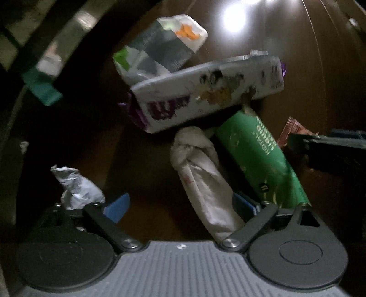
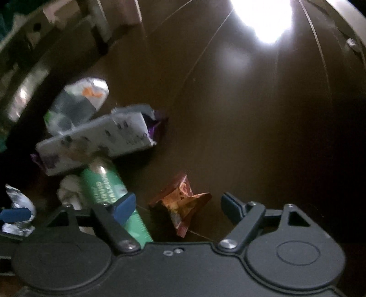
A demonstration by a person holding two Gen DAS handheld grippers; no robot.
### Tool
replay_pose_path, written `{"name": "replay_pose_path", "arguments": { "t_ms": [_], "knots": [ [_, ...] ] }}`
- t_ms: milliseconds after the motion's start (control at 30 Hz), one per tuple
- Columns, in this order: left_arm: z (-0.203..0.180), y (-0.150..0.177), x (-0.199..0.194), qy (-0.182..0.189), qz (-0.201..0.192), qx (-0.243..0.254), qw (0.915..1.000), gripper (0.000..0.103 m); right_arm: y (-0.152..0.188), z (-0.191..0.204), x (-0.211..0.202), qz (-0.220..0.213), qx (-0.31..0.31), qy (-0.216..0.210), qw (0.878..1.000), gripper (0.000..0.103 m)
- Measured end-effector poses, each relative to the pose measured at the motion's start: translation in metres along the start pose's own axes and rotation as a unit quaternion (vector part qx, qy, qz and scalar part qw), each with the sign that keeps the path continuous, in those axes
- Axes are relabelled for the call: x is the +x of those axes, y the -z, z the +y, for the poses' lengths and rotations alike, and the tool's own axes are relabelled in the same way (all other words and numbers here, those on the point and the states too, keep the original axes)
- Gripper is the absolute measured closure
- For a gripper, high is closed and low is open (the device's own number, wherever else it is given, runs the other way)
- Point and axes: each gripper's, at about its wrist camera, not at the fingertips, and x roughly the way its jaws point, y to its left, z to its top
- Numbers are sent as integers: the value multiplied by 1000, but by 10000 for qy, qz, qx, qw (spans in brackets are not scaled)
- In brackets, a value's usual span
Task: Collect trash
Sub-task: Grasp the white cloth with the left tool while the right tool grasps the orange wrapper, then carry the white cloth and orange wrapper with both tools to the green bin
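Trash lies on a dark brown floor (image 2: 228, 114). My left gripper (image 1: 180, 205) points down, open, with a twisted white napkin (image 1: 201, 173) between its blue fingertips, close to the right one. My right gripper (image 2: 178, 204) is open around a crumpled red-orange wrapper (image 2: 183, 201), and its pads stand clear of it. A green packet (image 1: 258, 160) (image 2: 107, 187) lies beside the napkin, under a white box with purple print (image 1: 205, 96) (image 2: 96, 141). Behind that box is a grey-white bag (image 1: 160, 45) (image 2: 77, 102). Crumpled foil (image 1: 75, 185) (image 2: 18, 201) lies at the left.
A teal object (image 1: 42, 89) and pale furniture legs (image 2: 100, 25) line the upper left. Bright lamp glare (image 2: 263, 18) shines on the floor at the top. The red-orange wrapper (image 1: 292, 132) shows beside the right gripper's dark body (image 1: 331, 148).
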Motion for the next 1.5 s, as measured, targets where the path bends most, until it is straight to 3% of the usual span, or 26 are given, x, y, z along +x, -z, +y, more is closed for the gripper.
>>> {"name": "replay_pose_path", "arguments": {
  "t_ms": [133, 200, 367, 433, 500, 567, 667, 800, 1033, 1233, 1500],
  "knots": [
    [-4, 1, 16, 10, 64, 62, 10000, 17, 3, 2, 15, 13, -28, 17, 10000, 27],
    [-5, 2, 21, 16, 122, 23, 9999, 29, 5, 2, 18, -23, -42, 61, 10000, 30],
    [-10, 4, 24, 8, 41, 48, 10000, 29, 12, 0, 22, -33, -95, 96, 9999, 41],
    [-14, 6, 20, 4, -61, 125, 9999, 39, 14, 0, 25, -13, -83, 95, 9999, 49],
    [-18, 4, 17, 19, -98, 170, 9998, 60, 17, -1, 25, -61, -69, 128, 9999, 58],
    [-22, 3, 14, 34, -100, 219, 9997, 79, 20, -2, 24, -121, -53, 139, 9998, 59],
    [-25, 2, 14, -132, -124, 273, 9995, 93, 24, -3, 21, -240, -23, 162, 9996, 62],
    [-24, 4, 6, -262, -157, 381, 9988, 98, 30, 1, 9, -424, 65, 242, 9988, 63],
    [-17, 7, -50, -13, -160, 268, 9995, 99, 37, 10, -43, -537, 295, 430, 9972, 64],
    [-7, 6, -143, 215, -205, 308, 9991, 99, 28, 20, -122, -553, 399, 477, 9965, 64],
    [-5, -7, -291, 326, -644, 612, 9955, 99, 0, 43, -275, -809, 300, 527, 9949, 64]
  ]
}}
